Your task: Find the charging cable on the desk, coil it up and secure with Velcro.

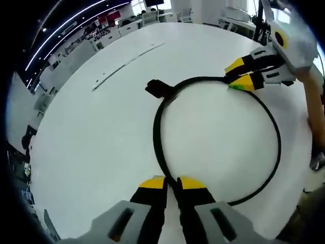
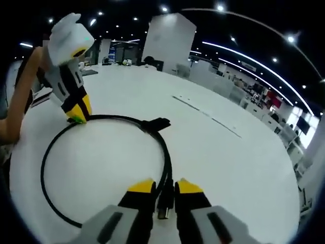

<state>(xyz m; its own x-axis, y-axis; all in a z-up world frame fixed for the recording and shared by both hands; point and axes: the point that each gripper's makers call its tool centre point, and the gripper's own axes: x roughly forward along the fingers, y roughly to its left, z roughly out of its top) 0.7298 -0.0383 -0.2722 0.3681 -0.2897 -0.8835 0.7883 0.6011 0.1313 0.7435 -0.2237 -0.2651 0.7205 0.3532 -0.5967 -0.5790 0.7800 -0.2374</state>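
A black charging cable [image 1: 278, 137] lies in one wide loop on the round white table [image 1: 96, 142]. A black Velcro strap [image 1: 157, 88] sits on the loop where the two ends cross. My left gripper [image 1: 171, 183] is shut on the near side of the loop. My right gripper [image 1: 235, 75] pinches the far side, at the upper right. In the right gripper view the cable [image 2: 42, 165] runs doubled between the jaws of my right gripper [image 2: 165, 187], with a plug end [image 2: 163, 207] there. The strap [image 2: 158, 123] lies mid-table, and my left gripper [image 2: 77, 117] grips the loop at the upper left.
A thin seam [image 1: 127, 62] crosses the tabletop beyond the loop, also visible as the seam [image 2: 205, 114] in the right gripper view. A person's forearm [image 1: 314, 104] reaches in behind the right gripper. Office desks and chairs ring the table, and a white pillar [image 2: 170, 40] stands behind.
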